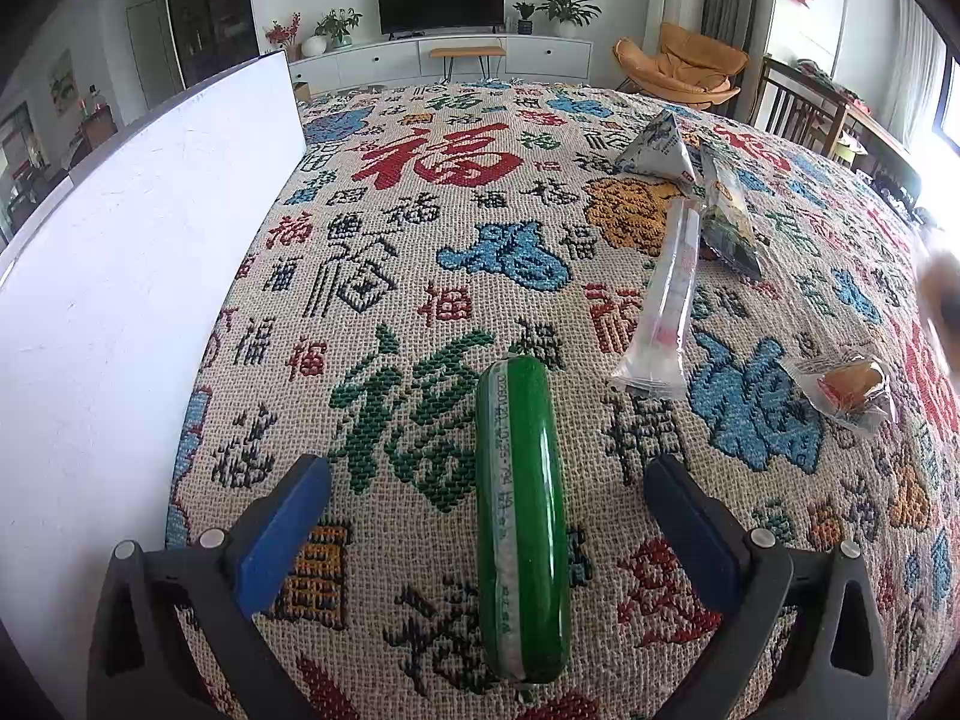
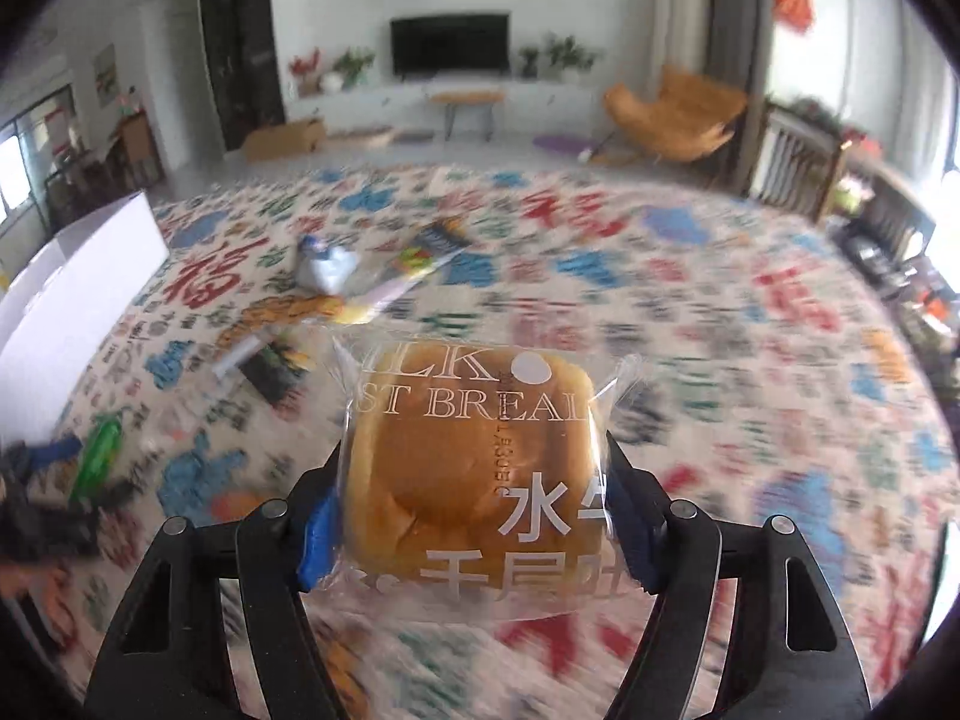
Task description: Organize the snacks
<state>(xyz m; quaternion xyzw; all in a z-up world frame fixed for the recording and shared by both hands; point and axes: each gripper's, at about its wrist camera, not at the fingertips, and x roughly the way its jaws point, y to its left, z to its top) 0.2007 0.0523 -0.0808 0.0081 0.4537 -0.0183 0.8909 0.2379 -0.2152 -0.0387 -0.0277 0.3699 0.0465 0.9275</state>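
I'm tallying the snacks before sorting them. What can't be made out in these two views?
- Right wrist view: motion blur smears the far snack packets; kinds unreadable.
- Bread packet, in the right gripper: label cut off at the wrapper's sides.
- Left wrist view: white box shows only its wall; contents hidden.
- Green sausage: print too small.

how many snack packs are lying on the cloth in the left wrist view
5: green sausage between the open left tool, clear tube pack, small cake pack at right, triangular pack, dark packet beyond. Others may lie out of frame.
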